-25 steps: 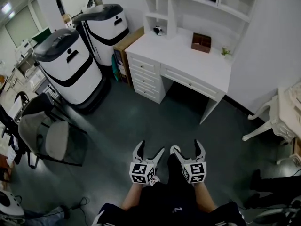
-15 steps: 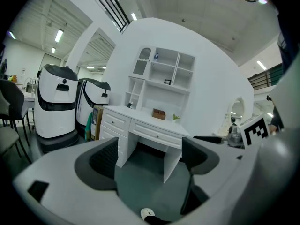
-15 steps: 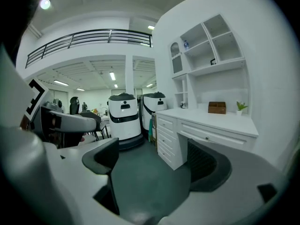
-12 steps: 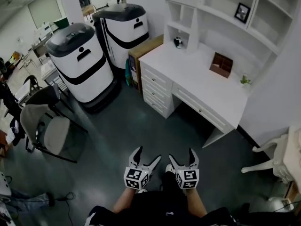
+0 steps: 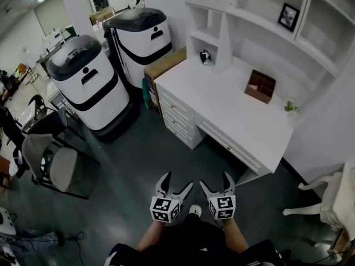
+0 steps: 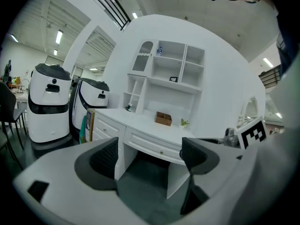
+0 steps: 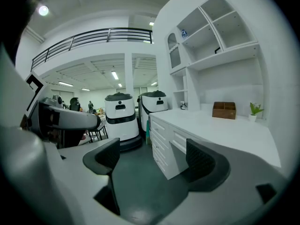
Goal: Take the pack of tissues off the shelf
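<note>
while the left gripper [image 6: 151,151] gapes, the tissue pack [image 6: 160,51] sits well apart.

We cannot tell what the small item [image 5: 206,57] in a cubby of the shelf [image 5: 224,35] is. The head view's top edge cuts off the upper compartments, and its right edge clips a chair [image 5: 331,204].

The table [image 5: 222,104] stands at 1 o'clock and carries a box [image 5: 259,86]; the shelf [image 5: 266,29] rises behind it; a chair [image 5: 55,165] stands at 10 o'clock.
</note>
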Demonstrator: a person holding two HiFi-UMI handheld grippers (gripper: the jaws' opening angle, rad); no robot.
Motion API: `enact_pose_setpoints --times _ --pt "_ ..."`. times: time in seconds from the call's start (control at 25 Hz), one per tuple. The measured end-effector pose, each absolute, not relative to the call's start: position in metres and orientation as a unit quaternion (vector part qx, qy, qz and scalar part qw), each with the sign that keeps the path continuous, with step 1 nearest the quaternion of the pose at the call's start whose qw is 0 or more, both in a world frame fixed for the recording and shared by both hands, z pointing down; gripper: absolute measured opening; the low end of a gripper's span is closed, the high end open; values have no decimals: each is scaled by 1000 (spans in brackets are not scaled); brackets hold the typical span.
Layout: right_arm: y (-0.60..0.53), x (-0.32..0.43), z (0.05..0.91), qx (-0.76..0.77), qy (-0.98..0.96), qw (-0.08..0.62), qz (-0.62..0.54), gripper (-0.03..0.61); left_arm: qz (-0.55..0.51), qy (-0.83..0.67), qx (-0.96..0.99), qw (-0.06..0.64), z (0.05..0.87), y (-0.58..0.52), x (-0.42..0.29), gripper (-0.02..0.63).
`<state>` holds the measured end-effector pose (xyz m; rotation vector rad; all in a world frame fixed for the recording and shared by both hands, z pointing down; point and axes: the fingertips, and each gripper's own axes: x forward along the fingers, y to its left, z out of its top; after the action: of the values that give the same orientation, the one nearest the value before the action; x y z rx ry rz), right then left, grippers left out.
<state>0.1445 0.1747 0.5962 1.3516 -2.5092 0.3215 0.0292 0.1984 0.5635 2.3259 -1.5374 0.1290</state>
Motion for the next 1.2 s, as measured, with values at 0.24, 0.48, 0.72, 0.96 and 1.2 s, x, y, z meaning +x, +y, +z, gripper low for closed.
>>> enact_pose_setpoints --times 0.24,0.48,0.72,0.96,1.2 --pt "129 168 597 455 -871 154 104 419 50 -551 814 177 566 156 57 407" --pt "102 180 593 460 -870 146 98 403 49 -554 812 180 570 130 68 407" --pt "82 178 593 461 -869 152 97 403 58 -547 815 183 571 106 68 407" --pt "53 174 594 480 -859 152 95 403 58 -523 829 188 579 71 68 407" --pt "4 152 593 507 -843 148 97 403 57 -509 839 184 581 6 38 407"
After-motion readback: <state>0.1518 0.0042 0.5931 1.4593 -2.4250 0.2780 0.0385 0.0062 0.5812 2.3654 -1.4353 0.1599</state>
